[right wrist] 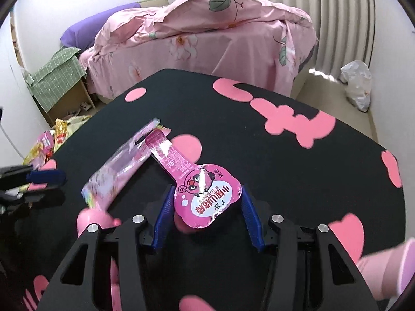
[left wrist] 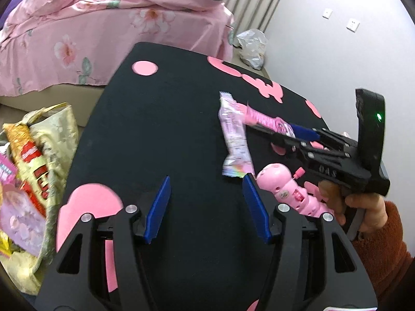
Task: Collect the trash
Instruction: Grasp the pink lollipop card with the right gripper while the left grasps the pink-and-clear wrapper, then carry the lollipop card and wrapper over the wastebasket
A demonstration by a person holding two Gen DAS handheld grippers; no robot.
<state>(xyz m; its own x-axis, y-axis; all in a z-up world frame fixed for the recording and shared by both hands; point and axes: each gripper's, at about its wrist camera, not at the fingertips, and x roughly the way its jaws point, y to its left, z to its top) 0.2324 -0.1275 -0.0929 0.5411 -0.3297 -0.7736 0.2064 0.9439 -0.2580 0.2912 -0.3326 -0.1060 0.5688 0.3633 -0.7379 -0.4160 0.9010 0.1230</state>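
Right gripper (right wrist: 206, 211): jaws part-way apart, straddling the round head of the magenta lollipop wrapper (right wrist: 199, 197). The left blue pad (right wrist: 163, 217) sits at the wrapper's edge; the right pad shows a sliver of gap, so a firm pinch cannot be confirmed. In its own wrist view the wrapper's narrow tail runs toward 11 o'clock, ending just beside the pale purple snack packet (right wrist: 122, 163), which lies diagonally on the black table (right wrist: 259, 140) (pink cloud-like patches printed on it).

Left gripper (left wrist: 206, 199): jaws at middle width, nothing between the pads, hovering over bare black tabletop.

In the left wrist view:
- purple packet at 1 o'clock from the fingertips, its lower end near the right pad;
- pink plastic toy (left wrist: 282, 189) just beside the right finger, at 3 o'clock;
- right gripper coming in from 3 o'clock, held by a hand (left wrist: 363, 207) in a rust-coloured fleece sleeve (left wrist: 384, 243);
- trash bag (left wrist: 39, 171) at 9 o'clock off the table edge, already holding gold, red and pink wrappers.

Background: bed with pink floral quilt (right wrist: 207, 39) at 12 o'clock; a crumpled clear plastic bag (right wrist: 356, 85) on the floor at 2 o'clock.
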